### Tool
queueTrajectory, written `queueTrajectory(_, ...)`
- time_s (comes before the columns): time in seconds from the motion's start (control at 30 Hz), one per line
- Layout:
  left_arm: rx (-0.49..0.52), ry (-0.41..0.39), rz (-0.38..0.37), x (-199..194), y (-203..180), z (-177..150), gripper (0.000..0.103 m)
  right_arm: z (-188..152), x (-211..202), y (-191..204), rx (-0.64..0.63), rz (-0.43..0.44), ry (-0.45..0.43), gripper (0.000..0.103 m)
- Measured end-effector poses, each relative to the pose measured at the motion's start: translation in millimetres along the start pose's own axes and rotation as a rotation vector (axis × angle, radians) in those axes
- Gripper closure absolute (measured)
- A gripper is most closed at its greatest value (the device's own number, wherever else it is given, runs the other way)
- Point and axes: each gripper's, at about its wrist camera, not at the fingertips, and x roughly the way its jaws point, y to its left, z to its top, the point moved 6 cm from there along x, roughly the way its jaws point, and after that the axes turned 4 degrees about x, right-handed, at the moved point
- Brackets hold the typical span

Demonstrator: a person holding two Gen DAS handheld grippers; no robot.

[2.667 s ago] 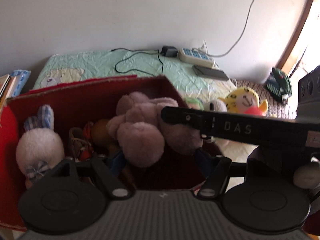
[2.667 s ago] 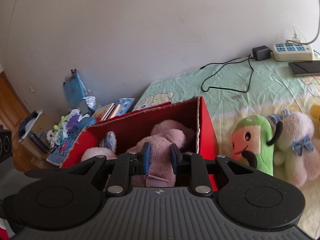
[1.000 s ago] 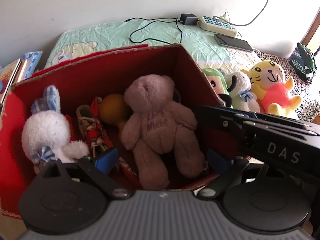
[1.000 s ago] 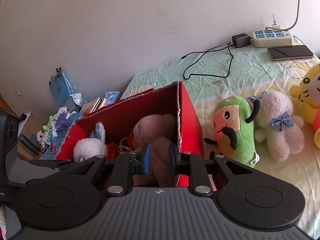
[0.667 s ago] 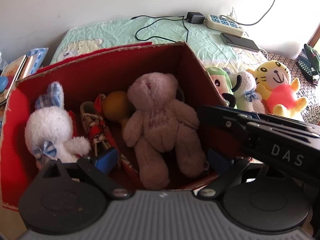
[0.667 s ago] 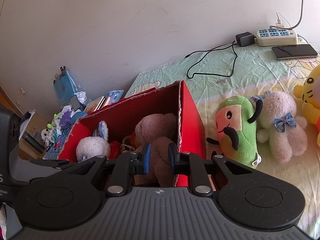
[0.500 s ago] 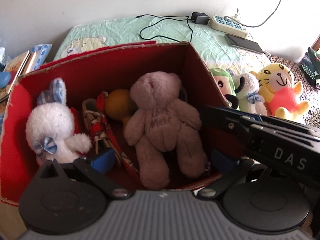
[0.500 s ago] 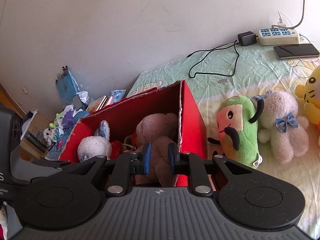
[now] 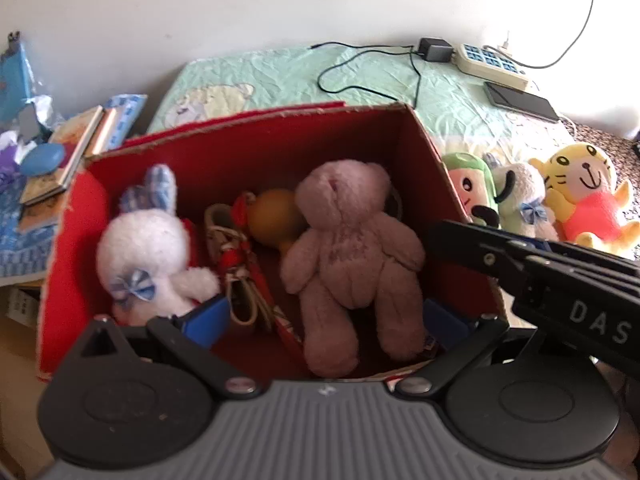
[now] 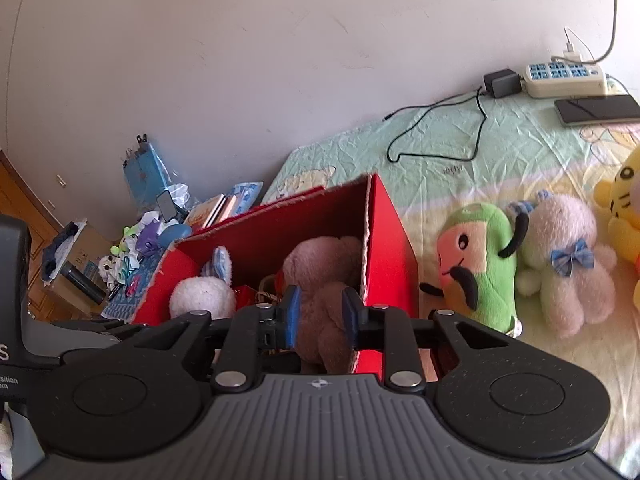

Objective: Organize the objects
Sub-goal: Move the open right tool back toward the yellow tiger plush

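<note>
A pink teddy bear [image 9: 348, 256] lies face-up at centre frame inside the red box [image 9: 256, 152], the left gripper [image 9: 324, 320] spread wide and empty above it. The right gripper [image 10: 318, 314], its fingers just parting with nothing between them, should swing toward the green plush [image 10: 478, 268] at right, opening fully before descending.

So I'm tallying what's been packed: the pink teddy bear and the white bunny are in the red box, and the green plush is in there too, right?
Not quite. The green plush is outside the red box, lying on the bed sheet beside the box's right wall, as the right wrist view shows. The pink teddy bear and the white bunny are indeed in the box.
</note>
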Motion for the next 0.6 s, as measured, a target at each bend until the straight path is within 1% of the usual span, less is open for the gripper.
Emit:
queueTrajectory(0.2, 0.007, -0.027, 0.062, -15, -5, 6, 0.001, 5, -11, 1, -0.011, 0.022, -0.011, 0.076)
queueTrajectory(0.37, 0.008, -0.041, 0.079, -22, -17, 7, 0.001, 8, -23, -7, -0.005, 0.025, -0.013, 0.076)
queueTrajectory(0.6, 0.027, -0.057, 0.080, -29, -47, 10, 0.001, 14, -45, -28, -0.011, 0.002, -0.028, 0.076)
